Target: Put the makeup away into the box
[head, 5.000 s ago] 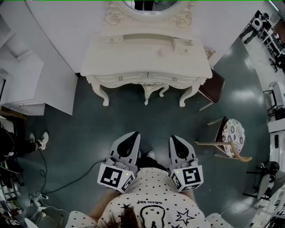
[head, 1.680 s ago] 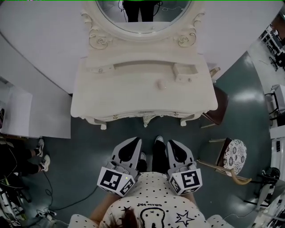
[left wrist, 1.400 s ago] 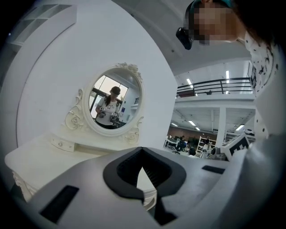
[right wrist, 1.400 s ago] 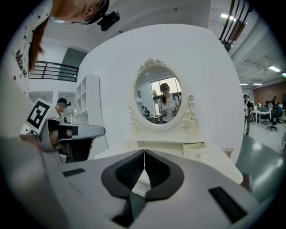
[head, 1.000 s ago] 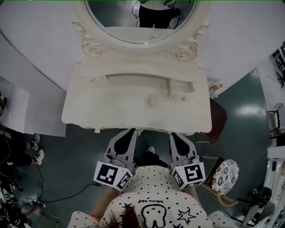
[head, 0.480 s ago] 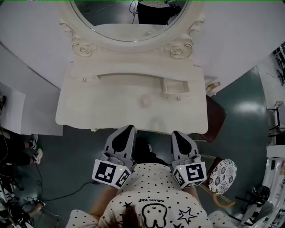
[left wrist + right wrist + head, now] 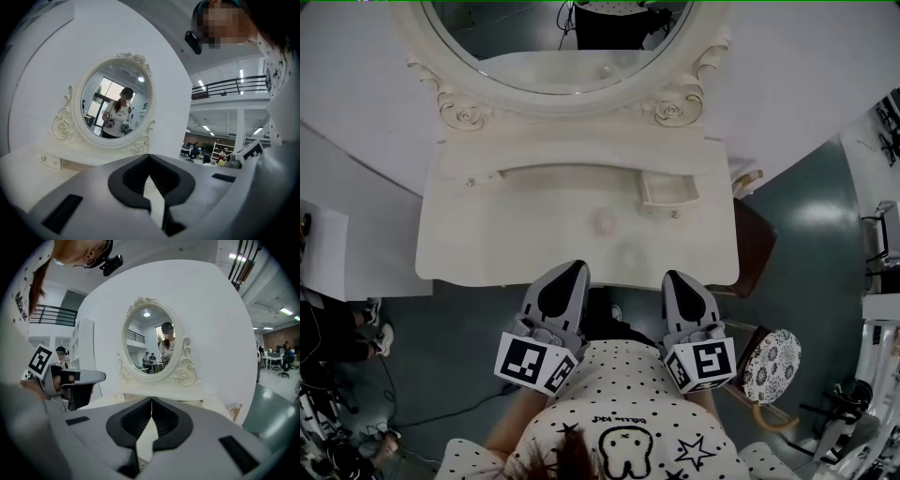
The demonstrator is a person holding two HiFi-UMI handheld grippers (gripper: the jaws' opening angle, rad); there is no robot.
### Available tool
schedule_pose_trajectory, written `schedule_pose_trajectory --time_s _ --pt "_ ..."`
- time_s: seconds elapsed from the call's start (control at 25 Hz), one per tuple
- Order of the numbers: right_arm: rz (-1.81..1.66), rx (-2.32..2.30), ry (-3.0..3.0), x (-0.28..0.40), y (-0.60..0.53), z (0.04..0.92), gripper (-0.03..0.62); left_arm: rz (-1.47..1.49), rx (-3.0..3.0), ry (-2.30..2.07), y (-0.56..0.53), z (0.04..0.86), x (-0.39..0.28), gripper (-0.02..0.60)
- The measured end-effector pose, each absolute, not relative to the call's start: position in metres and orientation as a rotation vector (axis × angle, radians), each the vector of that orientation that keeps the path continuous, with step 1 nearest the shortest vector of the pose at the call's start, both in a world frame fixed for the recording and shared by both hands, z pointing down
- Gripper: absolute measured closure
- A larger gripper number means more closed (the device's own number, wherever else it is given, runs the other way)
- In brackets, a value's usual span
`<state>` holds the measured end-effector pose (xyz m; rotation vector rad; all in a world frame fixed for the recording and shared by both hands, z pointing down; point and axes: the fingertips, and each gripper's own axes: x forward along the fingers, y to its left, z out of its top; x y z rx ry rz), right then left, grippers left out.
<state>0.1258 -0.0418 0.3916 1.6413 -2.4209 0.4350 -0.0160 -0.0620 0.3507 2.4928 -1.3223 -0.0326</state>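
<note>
A small round pale makeup piece (image 7: 605, 223) lies mid-worktop (image 7: 487, 234). It sits apart from the small open box (image 7: 668, 190), nearer the person and to the box's left, below the oval mirror (image 7: 553, 47). The left tongs (image 7: 570, 270) and right tongs (image 7: 675, 278) hover at the worktop's near edge, both clenched on nothing, tips meeting.

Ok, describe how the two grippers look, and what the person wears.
Both the left gripper and the right gripper are pale grey shells with black ribbed padding inside the jaws. Each carries a white cube with black square markers. The person wears a white shirt with black dots and stars.
</note>
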Motion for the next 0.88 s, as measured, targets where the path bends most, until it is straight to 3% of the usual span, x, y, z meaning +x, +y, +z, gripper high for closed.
schedule_pose_trajectory --time_s 0.88 --pt "0.478 1.720 -2.330 0.093 -0.107 0.390 0.586 0.012 2.487 -1.200 -0.137 0.362 -0.044 0.586"
